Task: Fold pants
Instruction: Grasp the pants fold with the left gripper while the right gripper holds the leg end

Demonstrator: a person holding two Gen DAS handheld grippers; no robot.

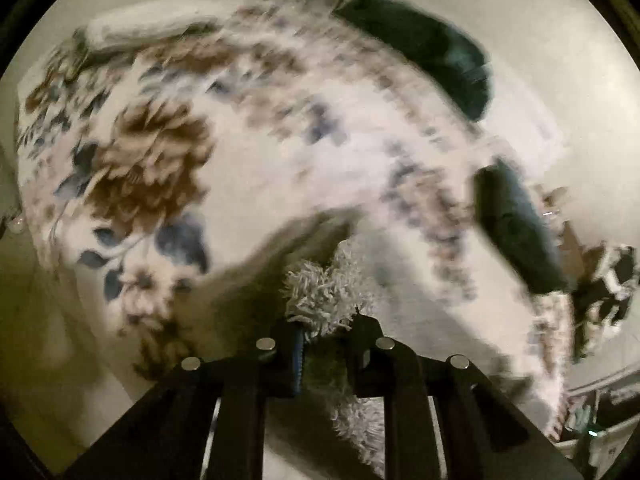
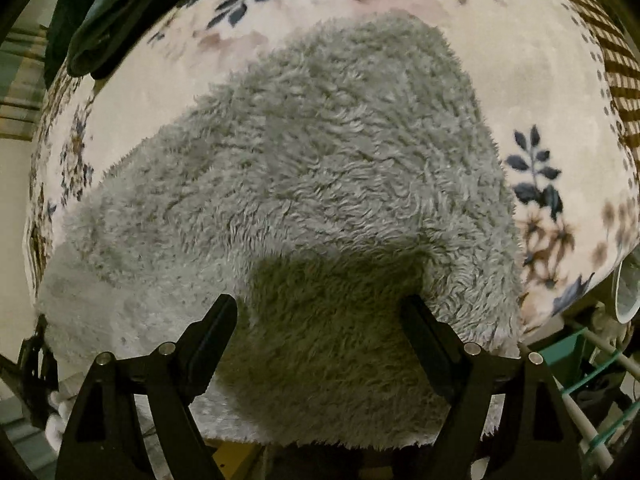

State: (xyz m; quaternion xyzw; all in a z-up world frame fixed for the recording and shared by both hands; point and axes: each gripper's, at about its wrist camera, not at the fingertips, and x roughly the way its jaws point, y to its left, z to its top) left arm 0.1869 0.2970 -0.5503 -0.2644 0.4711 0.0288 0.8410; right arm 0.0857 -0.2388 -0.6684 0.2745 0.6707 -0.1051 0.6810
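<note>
The pants are grey and fluffy. In the right wrist view they (image 2: 320, 160) lie spread over a floral blanket (image 2: 532, 92), reaching its near edge. My right gripper (image 2: 320, 316) is open, its fingers wide apart just above the near part of the pants, holding nothing. In the left wrist view my left gripper (image 1: 324, 332) is shut on a bunched tuft of the pants (image 1: 324, 296), lifted above the blanket (image 1: 240, 128). More of the fluffy cloth hangs below the fingers. That view is blurred by motion.
A dark green cloth (image 1: 440, 52) lies at the far edge of the blanket; it also shows in the right wrist view (image 2: 100, 20). Another dark item (image 1: 516, 232) lies at the right. A checked cloth (image 2: 616, 64) and a rack with a white bowl (image 2: 628, 288) are at the right.
</note>
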